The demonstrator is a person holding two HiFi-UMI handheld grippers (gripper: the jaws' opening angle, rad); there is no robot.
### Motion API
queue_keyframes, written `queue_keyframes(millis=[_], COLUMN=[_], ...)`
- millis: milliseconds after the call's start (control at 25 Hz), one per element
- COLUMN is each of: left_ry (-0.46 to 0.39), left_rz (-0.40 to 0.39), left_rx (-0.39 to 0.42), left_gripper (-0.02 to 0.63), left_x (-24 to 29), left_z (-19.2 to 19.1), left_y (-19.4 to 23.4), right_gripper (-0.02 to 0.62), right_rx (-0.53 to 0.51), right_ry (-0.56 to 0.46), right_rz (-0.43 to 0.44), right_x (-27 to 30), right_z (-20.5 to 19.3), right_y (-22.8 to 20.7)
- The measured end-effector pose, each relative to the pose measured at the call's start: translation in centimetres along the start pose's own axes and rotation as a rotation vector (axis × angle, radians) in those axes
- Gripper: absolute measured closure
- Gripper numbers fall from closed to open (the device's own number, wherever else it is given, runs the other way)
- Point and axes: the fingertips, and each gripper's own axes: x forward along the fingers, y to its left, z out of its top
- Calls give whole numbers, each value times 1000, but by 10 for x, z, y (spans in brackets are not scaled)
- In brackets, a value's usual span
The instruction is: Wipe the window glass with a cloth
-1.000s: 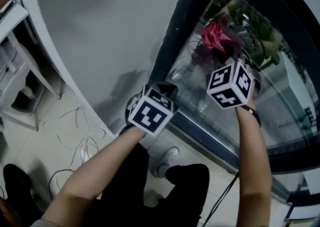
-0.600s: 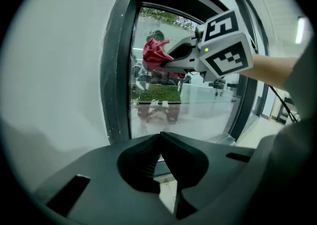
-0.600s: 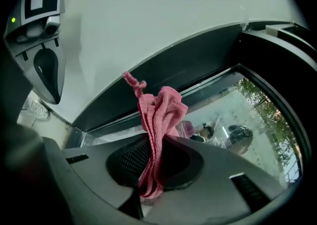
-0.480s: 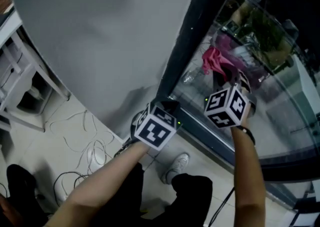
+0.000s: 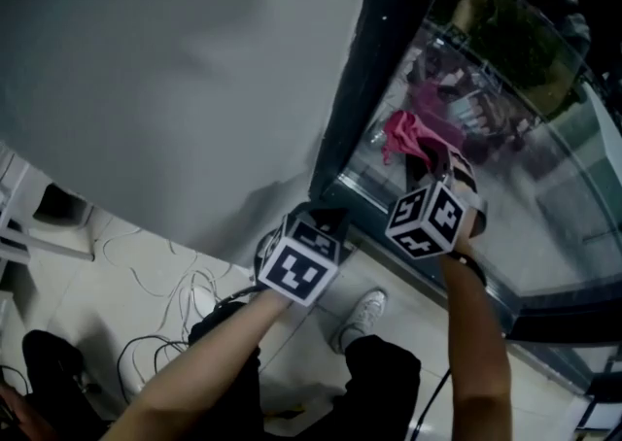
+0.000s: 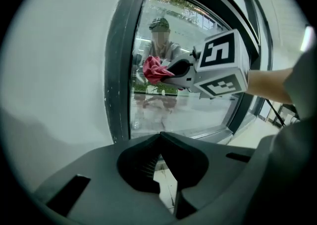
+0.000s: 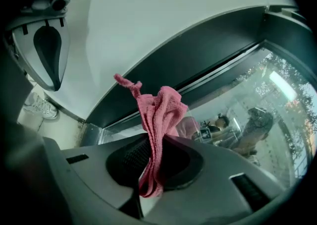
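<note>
A crumpled pink cloth (image 7: pixel 159 112) is pinched between the jaws of the right gripper (image 7: pixel 154 142). It sits close to the window glass (image 5: pixel 530 191), near the pane's lower corner beside the dark frame (image 5: pixel 364 70).

Bare glass (image 5: pixel 544 225) beside dark window frame (image 5: pixel 355 89)

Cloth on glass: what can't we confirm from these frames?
Contact: the pink cloth, clamped in the right gripper, overlaps the window glass in every view; none shows touch or gap edge-on.
Streaks or dirt on the glass: lost in reflections.
Window extent: cut off by the head view's top and right edges.
Unreadable in the head view, dark behind its marker cube: left gripper jaws; its own view shows them closed, empty.
</note>
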Motion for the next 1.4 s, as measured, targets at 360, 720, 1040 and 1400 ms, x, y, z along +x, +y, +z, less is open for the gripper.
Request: queue_keyframes(millis=[360, 720, 1040, 1400], left_ry=[38, 97, 153, 210], left_rz=[-29, -36, -18, -42], left_rx=[-80, -84, -72, -101], left_gripper=[604, 603, 604, 604], left_x=[18, 27, 33, 32], left_z=[-39, -55, -63, -78], left_y=[-1, -1, 7, 4], right_gripper=[553, 552, 552, 552], right_rx=[13, 58, 104, 156], right_ry=[59, 89, 134, 190], right_rz=[82, 160, 265, 326], right_x=[36, 62, 83, 103], right_z=[-41, -71, -97, -115], right_y=[82, 147, 198, 240])
